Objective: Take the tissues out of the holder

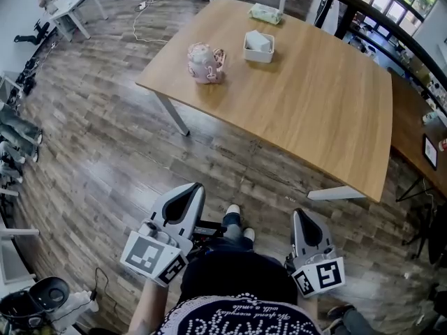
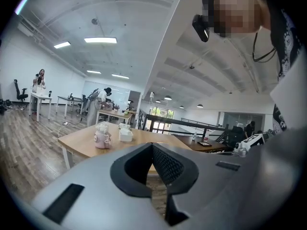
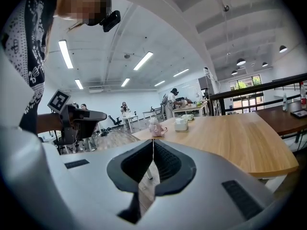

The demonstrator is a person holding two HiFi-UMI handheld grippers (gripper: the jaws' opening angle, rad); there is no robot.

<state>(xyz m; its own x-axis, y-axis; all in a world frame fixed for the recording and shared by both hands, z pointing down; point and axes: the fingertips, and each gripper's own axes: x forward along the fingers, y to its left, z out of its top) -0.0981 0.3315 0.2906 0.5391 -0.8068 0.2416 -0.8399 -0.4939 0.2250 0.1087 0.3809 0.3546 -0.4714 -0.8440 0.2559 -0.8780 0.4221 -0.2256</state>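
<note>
Currently standing off from the wooden table (image 1: 335, 110), nothing gripped.
Left gripper (image 2: 152, 145) and right gripper (image 3: 153, 142): jaws closed, empty. One white holder (image 1: 258, 49) with tissues (image 1: 257, 40) sits well ahead on the table's far side, neither gripper clearly nearer. One pink figurine (image 1: 206, 63) sits beside it, one green pack (image 1: 265, 12) beyond.

On the table (image 1: 328, 110), the tissue holder (image 1: 258, 47) stands right of a small figure (image 1: 205, 63)
</note>
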